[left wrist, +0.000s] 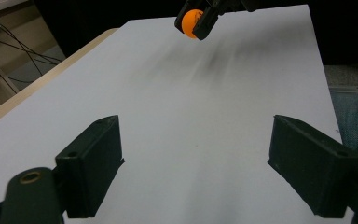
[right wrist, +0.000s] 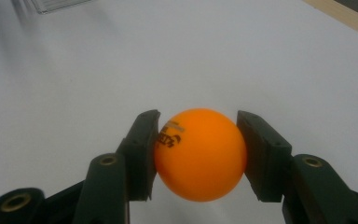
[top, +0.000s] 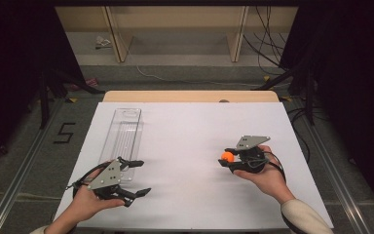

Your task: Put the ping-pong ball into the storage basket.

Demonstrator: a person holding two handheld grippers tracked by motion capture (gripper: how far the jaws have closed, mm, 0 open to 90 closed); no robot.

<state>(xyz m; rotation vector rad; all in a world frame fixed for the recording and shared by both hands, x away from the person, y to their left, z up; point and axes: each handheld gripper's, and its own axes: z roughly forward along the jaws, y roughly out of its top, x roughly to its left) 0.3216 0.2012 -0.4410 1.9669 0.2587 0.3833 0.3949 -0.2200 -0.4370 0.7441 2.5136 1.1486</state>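
An orange ping-pong ball [right wrist: 199, 154] with dark print sits between the two black pads of my right gripper [right wrist: 196, 154], which is shut on it. From above, the ball [top: 228, 156] and the right gripper [top: 227, 159] are at the right of the white table sheet [top: 190, 141], pointing left. My left gripper [top: 140, 177] is at the front left, jaws wide open with nothing between them. In the left gripper view its own gripper [left wrist: 193, 158] frames bare white sheet, and the ball [left wrist: 192, 23] shows far off in the other gripper.
A long clear plastic tray [top: 123, 136] lies on the left of the sheet, reaching back from the left gripper. The wooden table edge [top: 190, 96] runs along the far side. Dark floor, cables and stands surround the table.
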